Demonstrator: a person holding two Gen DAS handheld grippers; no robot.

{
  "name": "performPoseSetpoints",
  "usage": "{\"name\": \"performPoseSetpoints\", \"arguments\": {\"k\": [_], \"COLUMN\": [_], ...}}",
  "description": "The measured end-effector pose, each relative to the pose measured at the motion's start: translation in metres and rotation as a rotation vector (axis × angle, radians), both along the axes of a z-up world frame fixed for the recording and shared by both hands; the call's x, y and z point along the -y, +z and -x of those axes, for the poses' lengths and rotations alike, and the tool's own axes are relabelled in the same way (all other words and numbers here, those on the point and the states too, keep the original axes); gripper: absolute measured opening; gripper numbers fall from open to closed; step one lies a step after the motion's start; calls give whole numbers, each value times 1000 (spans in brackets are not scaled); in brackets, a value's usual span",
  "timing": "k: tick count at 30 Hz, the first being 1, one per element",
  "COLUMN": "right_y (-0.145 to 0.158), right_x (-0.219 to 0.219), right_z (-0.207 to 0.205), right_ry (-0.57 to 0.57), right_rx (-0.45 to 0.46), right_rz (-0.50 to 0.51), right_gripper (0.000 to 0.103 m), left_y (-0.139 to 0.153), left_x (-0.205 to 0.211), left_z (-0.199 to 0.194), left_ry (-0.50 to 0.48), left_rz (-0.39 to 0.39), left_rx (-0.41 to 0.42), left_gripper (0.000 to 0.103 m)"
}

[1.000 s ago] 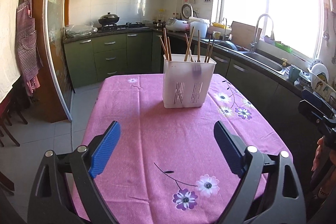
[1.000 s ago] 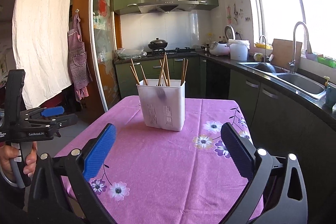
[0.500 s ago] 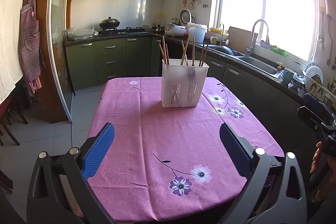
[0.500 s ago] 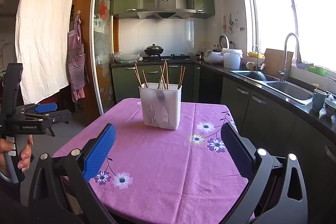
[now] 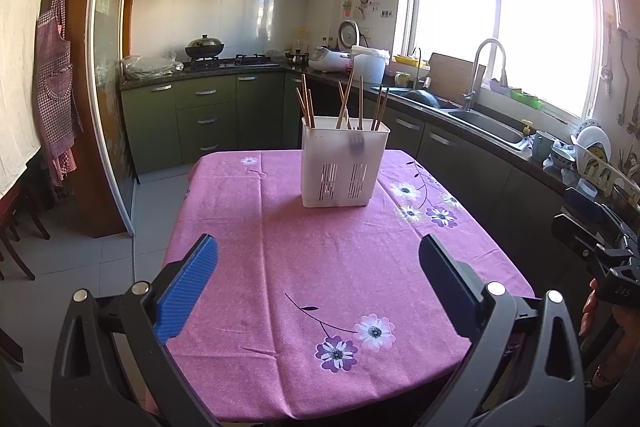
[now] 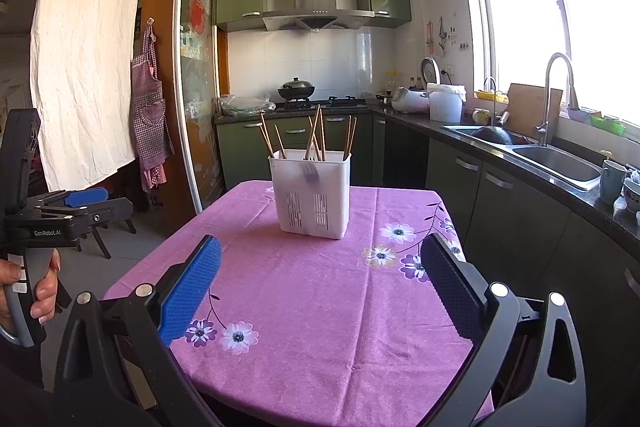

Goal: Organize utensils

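Tablecloth (image 5: 320,267), floral pink, in kitchen

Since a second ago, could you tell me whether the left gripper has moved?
Yes. The left gripper has pulled back from the white utensil holder: in its own view the holder looks smaller and farther, and the table's near edge now shows.

A home kitchen: green cabinets (image 5: 208,111), range hood (image 6: 316,9), sink (image 6: 556,163), stove wok (image 5: 204,47).

holder (image 5: 344,163) wall hides utensil lower ends | fork (image 6: 311,173) only a blur through plastic
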State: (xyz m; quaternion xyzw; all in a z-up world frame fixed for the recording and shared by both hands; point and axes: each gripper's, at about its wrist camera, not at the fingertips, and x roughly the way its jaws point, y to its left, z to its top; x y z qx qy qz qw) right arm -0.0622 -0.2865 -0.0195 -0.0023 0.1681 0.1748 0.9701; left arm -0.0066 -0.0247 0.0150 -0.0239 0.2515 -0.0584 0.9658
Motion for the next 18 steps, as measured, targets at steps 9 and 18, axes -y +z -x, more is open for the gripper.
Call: {"name": "performPoseSetpoints", "arguments": {"k": [9, 18], "right_y": [1, 0], "right_x": [-2, -4], "right_z": [-2, -3], "right_ry": [4, 14], "right_rx": [-5, -6], "right_rz": [-1, -6], "right_gripper": [98, 98], "left_y": [0, 0], "left_x": [0, 0], "left_z": [0, 0], "left_ry": [1, 0], "left_rz": [-1, 2], "left_rx": [-1, 1], "left_gripper": [96, 96]}}
